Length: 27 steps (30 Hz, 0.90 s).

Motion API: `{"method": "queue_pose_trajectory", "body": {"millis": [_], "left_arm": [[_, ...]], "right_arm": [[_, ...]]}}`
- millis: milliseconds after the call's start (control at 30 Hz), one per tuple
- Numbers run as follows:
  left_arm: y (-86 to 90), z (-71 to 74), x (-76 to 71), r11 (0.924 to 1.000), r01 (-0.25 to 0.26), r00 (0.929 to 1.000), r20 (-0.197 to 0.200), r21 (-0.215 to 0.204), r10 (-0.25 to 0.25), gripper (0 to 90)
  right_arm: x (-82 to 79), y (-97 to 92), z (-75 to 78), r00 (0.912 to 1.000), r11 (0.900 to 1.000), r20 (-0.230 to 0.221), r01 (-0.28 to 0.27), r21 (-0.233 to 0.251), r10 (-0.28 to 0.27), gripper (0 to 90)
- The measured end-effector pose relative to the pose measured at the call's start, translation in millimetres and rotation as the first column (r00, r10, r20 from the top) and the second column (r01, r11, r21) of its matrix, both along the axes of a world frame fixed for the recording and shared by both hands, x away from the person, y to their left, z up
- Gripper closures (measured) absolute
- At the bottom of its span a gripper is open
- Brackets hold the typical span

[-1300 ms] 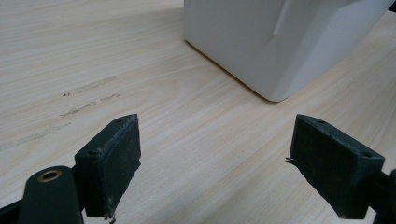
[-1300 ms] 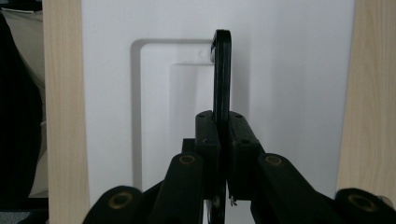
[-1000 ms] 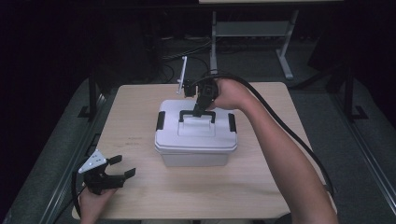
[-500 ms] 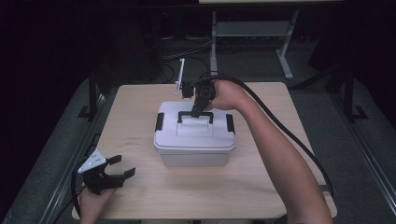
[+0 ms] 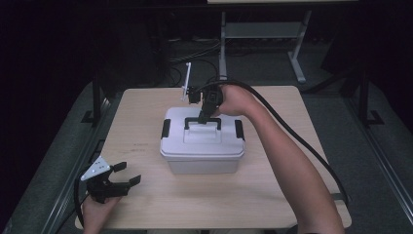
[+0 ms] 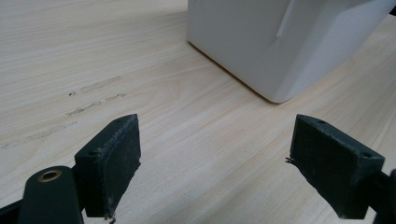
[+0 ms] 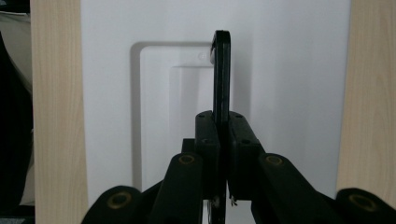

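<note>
A white plastic storage box [image 5: 202, 146] with black side latches stands in the middle of the wooden table [image 5: 292, 122]. Its black carry handle [image 5: 202, 121] is raised upright. My right gripper [image 5: 203, 116] reaches down from the far side and is shut on that handle; in the right gripper view the handle [image 7: 221, 70] runs straight up between the pressed jaws over the white lid [image 7: 289, 84]. My left gripper [image 5: 127, 175] rests at the table's near left corner, open, nothing between its pads [image 6: 116, 158]. The box's corner [image 6: 280, 46] lies ahead of it.
A thin white upright piece [image 5: 187, 80] stands by the table's far edge behind the box. A thick black cable [image 5: 292, 136] trails from the right gripper along the person's forearm. Metal frame legs [image 5: 297, 58] stand on the floor beyond the table.
The right gripper has shifted slightly toward the left and the far side with the handle in it. The left gripper has stayed put.
</note>
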State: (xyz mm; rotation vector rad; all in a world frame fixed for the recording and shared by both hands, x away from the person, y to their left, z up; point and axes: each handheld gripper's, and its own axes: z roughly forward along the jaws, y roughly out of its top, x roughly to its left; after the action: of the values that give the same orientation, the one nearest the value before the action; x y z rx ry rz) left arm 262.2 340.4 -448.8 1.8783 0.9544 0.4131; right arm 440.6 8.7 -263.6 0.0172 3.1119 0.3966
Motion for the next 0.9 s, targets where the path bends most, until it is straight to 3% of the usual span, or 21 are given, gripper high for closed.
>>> {"method": "queue_pose_trajectory", "body": {"millis": [433, 900], "left_arm": [[-0.3, 0.2, -0.1, 1.0000, 0.003, 1.0000, -0.002, 0.004, -0.003, 15.5], [1.6, 0.8, -0.4, 1.0000, 0.000, 1.0000, 0.001, 0.002, 0.000, 15.5]], "right_arm": [[-1.6, -3.1, -1.6, 1.0000, 0.9998, -0.001, 0.000, 0.022, 0.000, 83.6], [-2.4, 3.2, -6.2, 0.9999, 0.9999, 0.008, -0.011, 0.011, 0.010, 84.1]]}}
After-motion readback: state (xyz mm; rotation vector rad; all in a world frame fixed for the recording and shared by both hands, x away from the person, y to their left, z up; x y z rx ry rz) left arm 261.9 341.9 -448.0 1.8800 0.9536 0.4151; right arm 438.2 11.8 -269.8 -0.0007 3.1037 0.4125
